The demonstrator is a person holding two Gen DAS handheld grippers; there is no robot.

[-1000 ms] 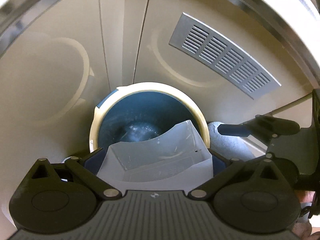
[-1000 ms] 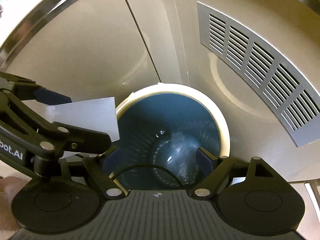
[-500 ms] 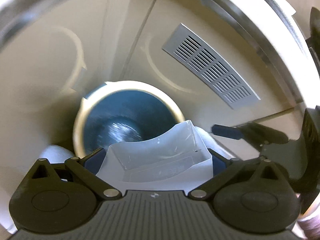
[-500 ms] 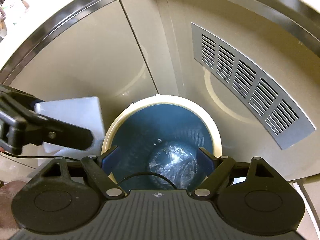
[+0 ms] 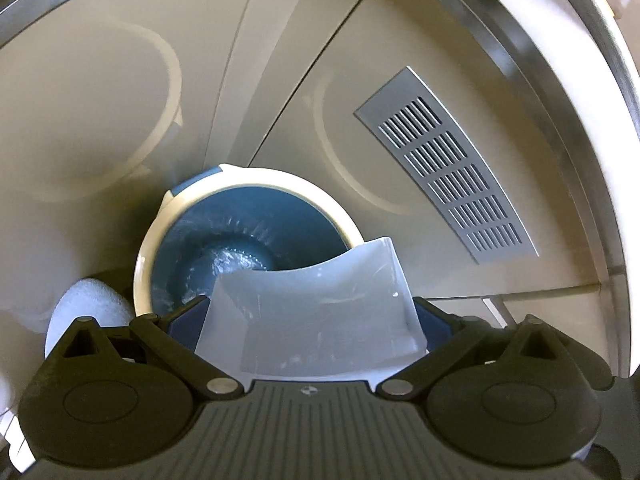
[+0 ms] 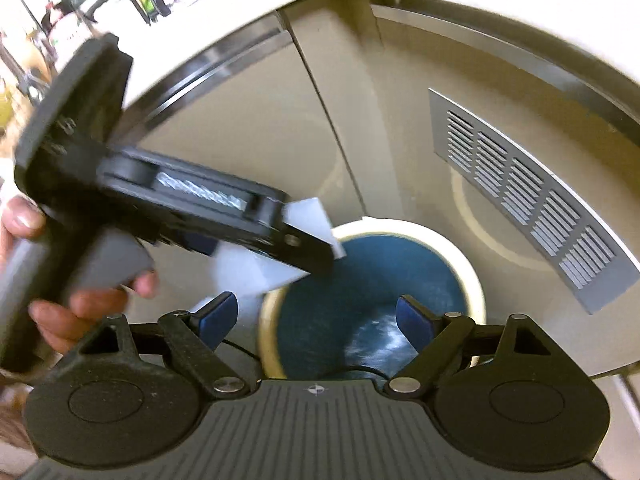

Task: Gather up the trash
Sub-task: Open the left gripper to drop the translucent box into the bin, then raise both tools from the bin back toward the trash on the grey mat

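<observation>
Down below both cameras stands a round trash bin (image 5: 248,240) with a cream rim and a blue liner, set on the floor against beige cabinet panels (image 5: 100,120). A grey slotted vent grille (image 5: 448,188) is set into the panel to the right of the bin. At the bottom of the bin lies a crumpled piece of clear, shiny plastic (image 5: 236,260).

The left gripper (image 5: 312,320) points steeply down toward the bin's mouth. Its blue-padded fingers (image 5: 186,316) are closed on a translucent white plastic container (image 5: 312,312), one pad pressing on each side wall. The container's open, curved edge reaches over the near right part of the bin's rim, so it is held above the opening and not inside it. In the right wrist view the same container (image 6: 308,220) shows as a pale block sticking out past the left gripper's black frame, just above the bin's (image 6: 372,280) left rim, and a person's hand (image 6: 76,304) grips the grey handle.

The right gripper (image 6: 316,316) hangs over the bin with its blue fingers (image 6: 414,320) spread wide; its jaws are opening and nothing is between them, only the bin's interior showing through the gap. A thin black cable (image 6: 356,370) runs across just ahead of its body. To the left of the bin a white rounded object (image 5: 88,308) rests on the floor; what it is I cannot tell.
</observation>
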